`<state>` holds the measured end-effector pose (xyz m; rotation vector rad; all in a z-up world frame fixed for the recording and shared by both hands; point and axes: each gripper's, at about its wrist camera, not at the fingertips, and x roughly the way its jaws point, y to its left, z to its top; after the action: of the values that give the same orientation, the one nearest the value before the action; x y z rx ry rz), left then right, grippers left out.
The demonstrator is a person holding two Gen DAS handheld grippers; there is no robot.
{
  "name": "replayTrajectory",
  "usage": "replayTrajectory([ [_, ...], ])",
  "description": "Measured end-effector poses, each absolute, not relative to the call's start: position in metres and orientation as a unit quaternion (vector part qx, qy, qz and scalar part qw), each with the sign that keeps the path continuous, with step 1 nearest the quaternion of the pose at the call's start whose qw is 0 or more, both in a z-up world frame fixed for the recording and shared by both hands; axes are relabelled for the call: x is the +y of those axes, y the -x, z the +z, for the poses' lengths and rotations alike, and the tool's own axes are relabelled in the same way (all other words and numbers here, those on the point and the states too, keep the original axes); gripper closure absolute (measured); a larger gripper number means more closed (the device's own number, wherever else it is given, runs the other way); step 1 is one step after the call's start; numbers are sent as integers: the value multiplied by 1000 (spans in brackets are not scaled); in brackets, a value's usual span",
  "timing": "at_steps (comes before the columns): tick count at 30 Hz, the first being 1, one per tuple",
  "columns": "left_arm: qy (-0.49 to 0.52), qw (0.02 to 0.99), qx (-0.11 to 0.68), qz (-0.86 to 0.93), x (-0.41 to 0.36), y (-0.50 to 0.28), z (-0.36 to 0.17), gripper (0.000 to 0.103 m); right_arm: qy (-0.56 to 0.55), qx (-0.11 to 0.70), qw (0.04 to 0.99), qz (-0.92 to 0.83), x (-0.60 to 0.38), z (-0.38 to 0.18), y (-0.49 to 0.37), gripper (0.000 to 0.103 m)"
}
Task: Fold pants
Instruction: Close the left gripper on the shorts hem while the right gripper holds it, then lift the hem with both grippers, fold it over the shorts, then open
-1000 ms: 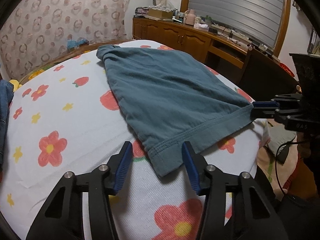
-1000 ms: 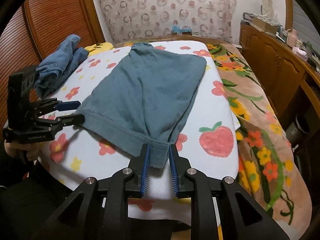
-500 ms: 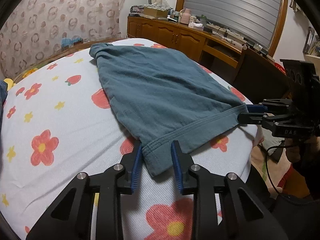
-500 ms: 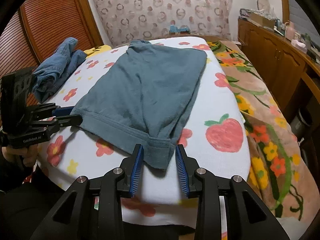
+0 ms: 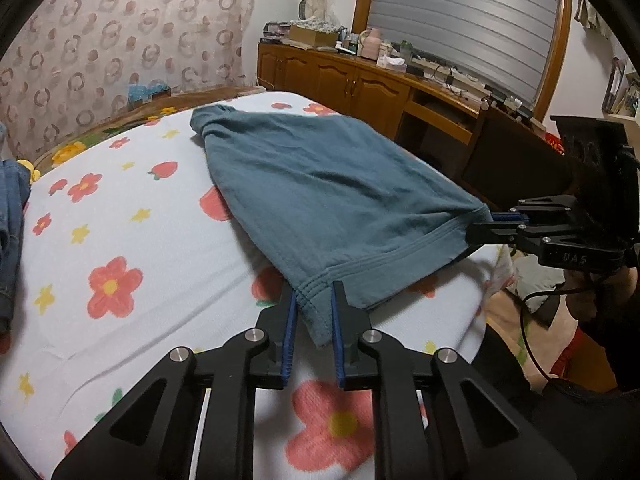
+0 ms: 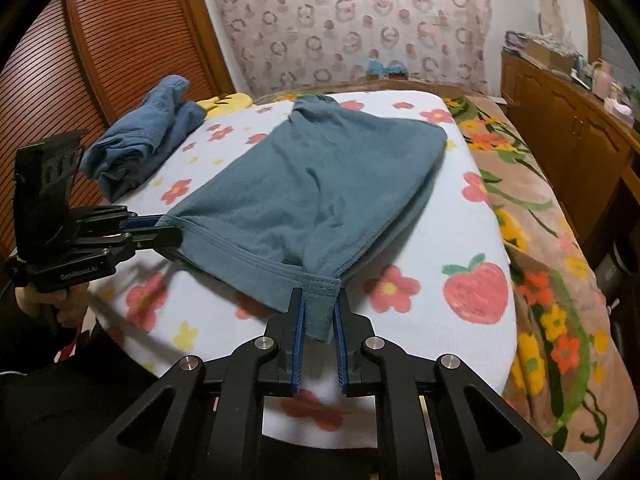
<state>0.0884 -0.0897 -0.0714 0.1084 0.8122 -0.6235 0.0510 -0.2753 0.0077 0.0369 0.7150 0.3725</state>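
Teal pants (image 5: 340,200) (image 6: 320,192) lie spread on a flower-print bed sheet (image 5: 120,240). My left gripper (image 5: 314,300) is at their near left corner. Its jaws are closing, and the stitched hem stands between the blue pads, pinched and lifted off the sheet. My right gripper (image 6: 319,300) holds the other near corner the same way, jaws closing on the hem tab. Each gripper also shows from the side in the other view: the right gripper (image 5: 480,226) and the left gripper (image 6: 168,232). The near edge hangs taut between them.
A crumpled blue denim garment (image 6: 148,132) lies at the far left of the bed. A flowered brown blanket (image 6: 540,240) covers the bed's right side. A cluttered wooden cabinet (image 5: 360,84) runs along the right wall, and louvred wooden doors (image 6: 120,40) stand on the left.
Both pairs of jaws have narrowed onto the near corners of the pants. The near hem has risen off the sheet and now stretches between the two grippers.
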Motion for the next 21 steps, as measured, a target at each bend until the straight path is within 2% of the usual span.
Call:
replayTrajectory([
  [21, -48, 889, 371, -264, -77, -86, -56, 87, -16, 334, 920, 207, -270, 7, -51, 90],
])
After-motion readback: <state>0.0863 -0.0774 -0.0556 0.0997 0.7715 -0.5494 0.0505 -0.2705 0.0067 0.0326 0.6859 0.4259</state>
